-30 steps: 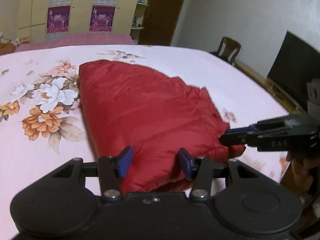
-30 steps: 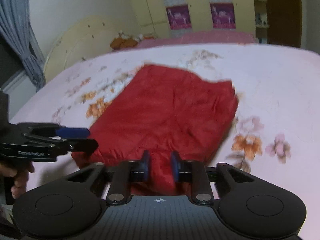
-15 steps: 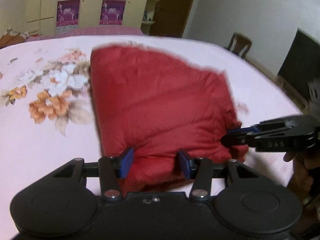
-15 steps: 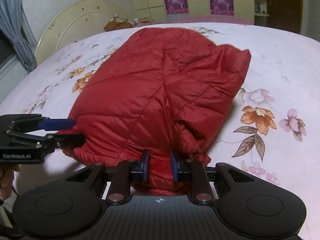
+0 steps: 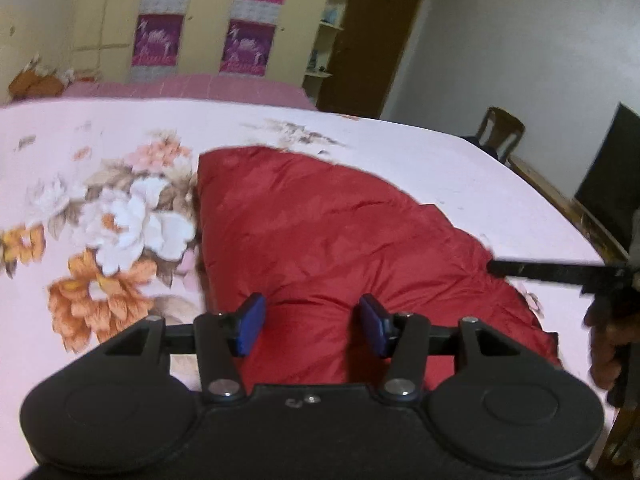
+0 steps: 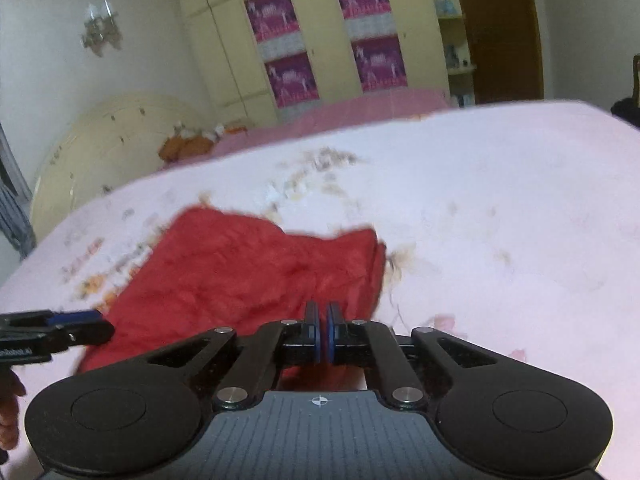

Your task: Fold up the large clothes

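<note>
A red quilted jacket point(image 5: 328, 248) lies folded on the floral bed sheet point(image 5: 100, 208); it also shows in the right wrist view point(image 6: 248, 272). My left gripper point(image 5: 312, 326) is open, its blue pads apart over the jacket's near edge, holding nothing. My right gripper point(image 6: 322, 336) has its pads pressed together above the jacket's near right corner, with no cloth visible between them. The right gripper appears from the side in the left wrist view point(image 5: 532, 270), and the left gripper in the right wrist view point(image 6: 76, 322).
The bed's wooden frame edge point(image 5: 560, 200) runs along the right, with a chair point(image 5: 502, 132) and a dark panel point(image 5: 612, 176) beyond. A round headboard point(image 6: 116, 148) and wardrobe point(image 6: 320, 32) stand at the far side.
Both grippers have pulled back and up from the jacket. The right gripper let go of the jacket's edge and closed fully. The jacket has dropped flat onto the bed.
</note>
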### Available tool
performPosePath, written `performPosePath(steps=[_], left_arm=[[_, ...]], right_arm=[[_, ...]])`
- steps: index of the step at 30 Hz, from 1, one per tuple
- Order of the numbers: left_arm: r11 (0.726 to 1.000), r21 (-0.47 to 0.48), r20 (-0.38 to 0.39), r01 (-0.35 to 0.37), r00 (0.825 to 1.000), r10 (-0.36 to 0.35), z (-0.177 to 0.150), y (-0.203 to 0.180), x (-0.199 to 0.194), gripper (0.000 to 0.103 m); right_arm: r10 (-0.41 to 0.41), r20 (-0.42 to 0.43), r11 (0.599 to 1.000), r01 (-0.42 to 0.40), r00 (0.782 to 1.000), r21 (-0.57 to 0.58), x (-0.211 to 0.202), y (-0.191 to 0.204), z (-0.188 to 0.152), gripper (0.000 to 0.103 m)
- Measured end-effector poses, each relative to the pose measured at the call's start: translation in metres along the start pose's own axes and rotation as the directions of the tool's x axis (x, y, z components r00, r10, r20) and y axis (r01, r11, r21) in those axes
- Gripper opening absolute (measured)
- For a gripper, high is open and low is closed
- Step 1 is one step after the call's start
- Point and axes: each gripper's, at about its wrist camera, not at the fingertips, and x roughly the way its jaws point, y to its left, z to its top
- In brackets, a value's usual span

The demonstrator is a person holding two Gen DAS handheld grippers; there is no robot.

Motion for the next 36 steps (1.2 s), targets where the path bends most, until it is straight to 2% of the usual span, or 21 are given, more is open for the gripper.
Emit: performPosePath(steps=[2, 8, 9, 10, 11, 12, 14, 17, 22, 23, 24, 27, 30, 36], left_arm=[[1.0, -0.031, -0.004, 0.004, 1.0, -0.005, -0.002, 0.007, 0.0, 0.052], [1.0, -0.006, -0.032, -0.022, 0.999, 0.022, 0.004, 0.001, -0.003, 0.052], [1.0, -0.018, -0.037, -0.021, 0.999, 0.02, 0.007, 0.002, -0.006, 0.056], [0.999, -0.036, -0.029, -0.023, 0.999, 0.022, 0.009, 0.003, -0.012, 0.08], [0.998, -0.052, -0.006, -0.023, 1.0, 0.023, 0.01, 0.005, -0.019, 0.098], [0.998, -0.067, 0.011, -0.009, 1.0, 0.01, 0.01, 0.007, -0.025, 0.1], [0.994, -0.108, -0.014, 0.025, 1.0, -0.026, 0.011, 0.015, -0.025, 0.098], [0.985, -0.164, -0.04, 0.053, 0.997, -0.06, 0.01, 0.023, -0.018, 0.094], [0.96, -0.259, -0.067, 0.108, 0.989, -0.129, 0.009, 0.035, 0.002, 0.093], [0.956, -0.27, -0.072, 0.112, 0.988, -0.137, 0.008, 0.037, 0.006, 0.089], [0.957, -0.274, -0.083, 0.097, 0.989, -0.124, 0.007, 0.039, 0.01, 0.086], [0.949, -0.3, -0.094, 0.1, 0.987, -0.134, 0.005, 0.046, 0.015, 0.085], [0.946, -0.308, -0.094, 0.102, 0.986, -0.137, 0.004, 0.049, 0.015, 0.086], [0.948, -0.297, -0.099, 0.117, 0.983, -0.153, 0.007, 0.047, 0.014, 0.085]], right_arm=[[0.003, -0.025, 1.0, -0.003, 1.0, 0.026, 0.012, -0.007, -0.007, 0.0], [0.027, -0.05, 0.996, -0.023, 0.998, 0.086, 0.024, -0.018, -0.014, 0.0], [0.034, -0.047, 0.993, -0.029, 0.998, 0.113, 0.018, -0.02, -0.01, 0.001], [0.041, -0.031, 0.988, -0.036, 0.999, 0.149, 0.011, -0.025, -0.006, 0.001], [0.041, -0.014, 0.981, -0.038, 0.999, 0.189, 0.0, -0.029, -0.003, 0.002], [0.047, -0.003, 0.972, -0.046, 0.999, 0.23, -0.008, -0.036, -0.001, 0.022], [0.07, 0.018, 0.956, -0.072, 0.997, 0.283, -0.019, -0.045, 0.0, 0.068], [0.128, -0.008, 0.936, -0.118, 0.992, 0.333, -0.019, -0.052, -0.001, 0.068], [0.221, -0.056, 0.89, -0.178, 0.974, 0.42, 0.002, -0.06, -0.005, 0.068], [0.233, -0.069, 0.886, -0.183, 0.97, 0.426, 0.006, -0.061, -0.007, 0.065], [0.241, -0.085, 0.885, -0.183, 0.967, 0.429, 0.013, -0.061, -0.009, 0.059], [0.243, -0.094, 0.884, -0.181, 0.965, 0.431, 0.023, -0.057, -0.009, 0.054], [0.238, -0.107, 0.901, -0.178, 0.965, 0.396, 0.027, -0.049, -0.008, 0.054], [0.265, -0.108, 0.892, -0.201, 0.958, 0.405, 0.025, -0.058, -0.011, 0.054]])
